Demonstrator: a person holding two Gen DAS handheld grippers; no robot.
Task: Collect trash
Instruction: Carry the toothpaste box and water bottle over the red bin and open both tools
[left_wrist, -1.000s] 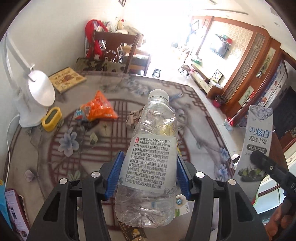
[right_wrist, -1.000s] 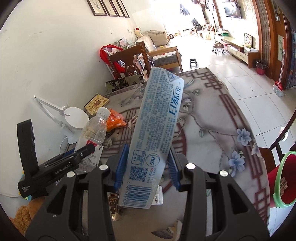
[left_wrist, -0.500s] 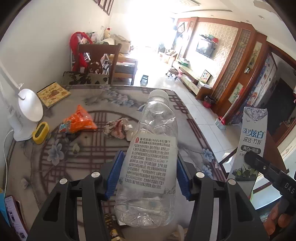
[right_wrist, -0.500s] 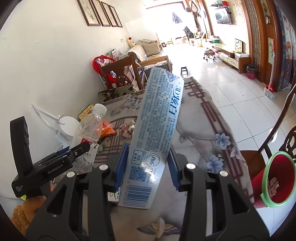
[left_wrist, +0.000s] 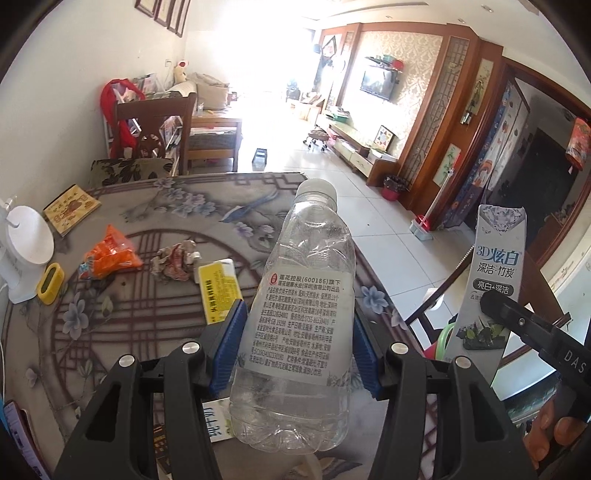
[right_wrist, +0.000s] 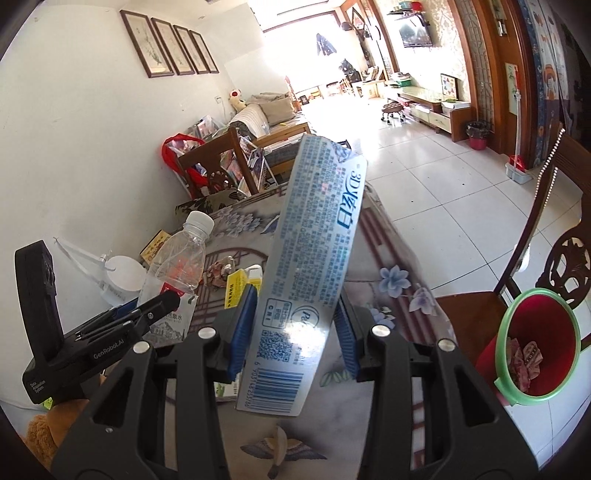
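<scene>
My left gripper (left_wrist: 297, 350) is shut on an empty clear plastic bottle (left_wrist: 299, 332) with a white label, held upright above the table. My right gripper (right_wrist: 295, 332) is shut on a long silver-blue toothpaste box (right_wrist: 310, 280), held tilted above the table's right side. The box also shows in the left wrist view (left_wrist: 491, 280), and the bottle in the right wrist view (right_wrist: 173, 280). A red bin with a green rim (right_wrist: 532, 343) stands low at the right, with crumpled trash inside.
On the patterned table (left_wrist: 147, 332) lie an orange wrapper (left_wrist: 109, 254), a crumpled paper wad (left_wrist: 173, 258) and a yellow box (left_wrist: 219, 291). A white lamp (left_wrist: 24, 247) and a yellow object (left_wrist: 50, 284) stand at the left. Wooden chairs (right_wrist: 554, 258) stand around.
Both grippers have lifted and swung right with their loads. The view has tilted up, showing more of the room, and the red bin has come closer in the right wrist view.
</scene>
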